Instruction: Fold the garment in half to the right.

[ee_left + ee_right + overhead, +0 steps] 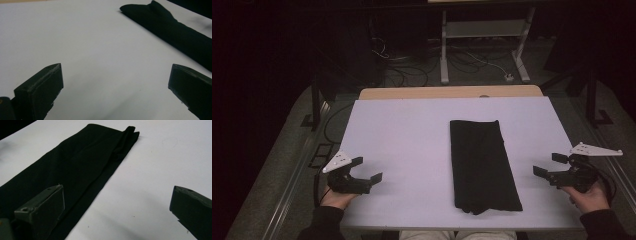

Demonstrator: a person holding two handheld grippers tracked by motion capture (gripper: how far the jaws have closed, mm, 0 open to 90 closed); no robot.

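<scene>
A black cloth [482,165], folded into a long strip, lies flat on the white table [412,130], right of centre, running from mid-table to the near edge. My left gripper [367,170] rests open near the front left of the table, well apart from the cloth, with nothing between its jaws. My right gripper [549,165] sits open at the right edge, a short way from the cloth's right side. The left gripper view has the cloth [175,30] at the upper right. In the right gripper view the cloth [75,167] stretches away on the left.
A wooden board [452,92] edges the table's far side. Beyond it on the dark floor stand a metal stand [484,35] and loose cables [412,70]. The person's hands and dark sleeves come in at the table's near corners.
</scene>
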